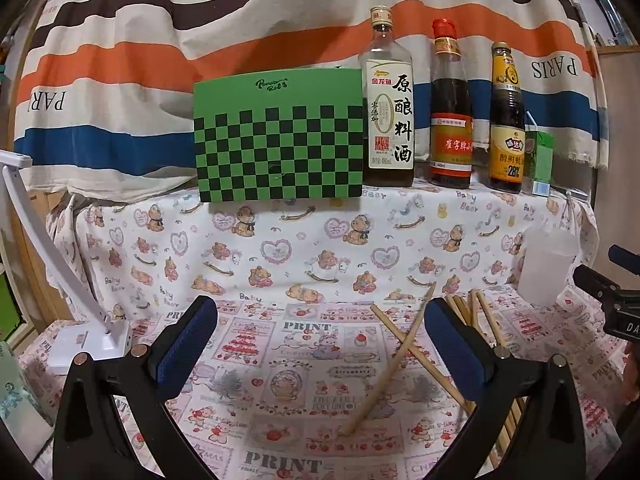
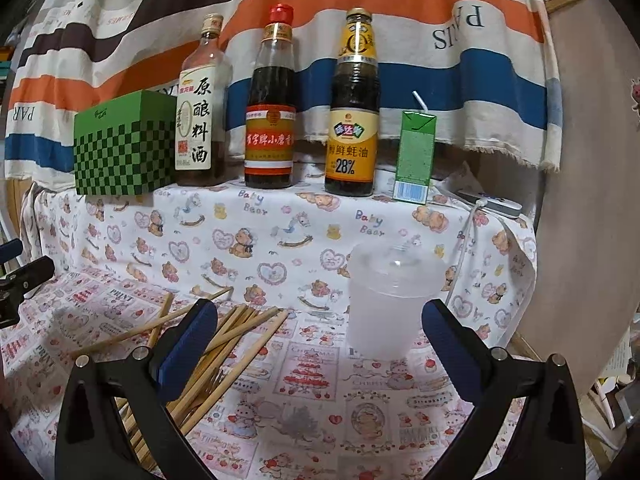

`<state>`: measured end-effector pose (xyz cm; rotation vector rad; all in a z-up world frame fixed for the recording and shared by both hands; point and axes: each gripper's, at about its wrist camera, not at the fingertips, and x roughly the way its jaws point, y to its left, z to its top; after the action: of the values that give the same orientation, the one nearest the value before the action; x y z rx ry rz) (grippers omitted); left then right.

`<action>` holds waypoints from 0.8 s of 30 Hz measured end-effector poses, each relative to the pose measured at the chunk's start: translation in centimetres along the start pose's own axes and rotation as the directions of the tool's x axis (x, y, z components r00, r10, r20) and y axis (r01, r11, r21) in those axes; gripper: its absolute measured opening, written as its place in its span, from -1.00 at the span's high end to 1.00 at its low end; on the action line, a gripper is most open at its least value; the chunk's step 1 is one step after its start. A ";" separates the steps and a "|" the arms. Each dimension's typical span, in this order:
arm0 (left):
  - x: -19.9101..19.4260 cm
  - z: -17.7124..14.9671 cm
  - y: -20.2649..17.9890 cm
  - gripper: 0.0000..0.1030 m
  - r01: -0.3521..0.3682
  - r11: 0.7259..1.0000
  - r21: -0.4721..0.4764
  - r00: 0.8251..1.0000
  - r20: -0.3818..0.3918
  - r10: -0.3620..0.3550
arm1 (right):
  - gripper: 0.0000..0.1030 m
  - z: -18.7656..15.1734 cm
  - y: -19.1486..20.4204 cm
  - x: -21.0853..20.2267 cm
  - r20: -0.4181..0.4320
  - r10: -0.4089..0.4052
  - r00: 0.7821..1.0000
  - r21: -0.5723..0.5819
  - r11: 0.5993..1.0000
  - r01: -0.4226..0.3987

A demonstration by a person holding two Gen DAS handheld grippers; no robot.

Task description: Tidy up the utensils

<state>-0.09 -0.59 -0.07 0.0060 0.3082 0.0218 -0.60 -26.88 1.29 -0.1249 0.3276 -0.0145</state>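
Note:
Several wooden chopsticks [image 1: 394, 360] lie scattered on the patterned cloth, in a loose pile in the right wrist view [image 2: 236, 344]. A translucent plastic cup [image 2: 390, 300] stands upright to their right; it also shows in the left wrist view [image 1: 546, 266]. My left gripper [image 1: 320, 344] is open and empty, with the chopsticks by its right finger. My right gripper [image 2: 320, 348] is open and empty, between the pile on its left and the cup just ahead. The right gripper's tip shows at the right edge of the left wrist view [image 1: 608, 288].
On a raised shelf behind stand a green checkered box [image 1: 278, 136], three sauce bottles [image 1: 450, 108] and a green drink carton [image 2: 414, 156]. A white lamp base [image 1: 90, 346] sits at the left. A power strip [image 2: 492, 202] with its cord lies at the back right.

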 end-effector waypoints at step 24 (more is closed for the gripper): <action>-0.1 -0.1 -0.4 -0.99 0.040 0.999 0.017 0.999 0.007 -0.040 | -1.00 0.0 0.3 -0.3 0.014 -0.004 1.000 -0.016 1.000 0.004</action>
<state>-0.18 -0.95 -0.14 0.0166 0.3007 -0.0204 -0.83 -26.60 1.39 -0.1411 0.3131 -0.0153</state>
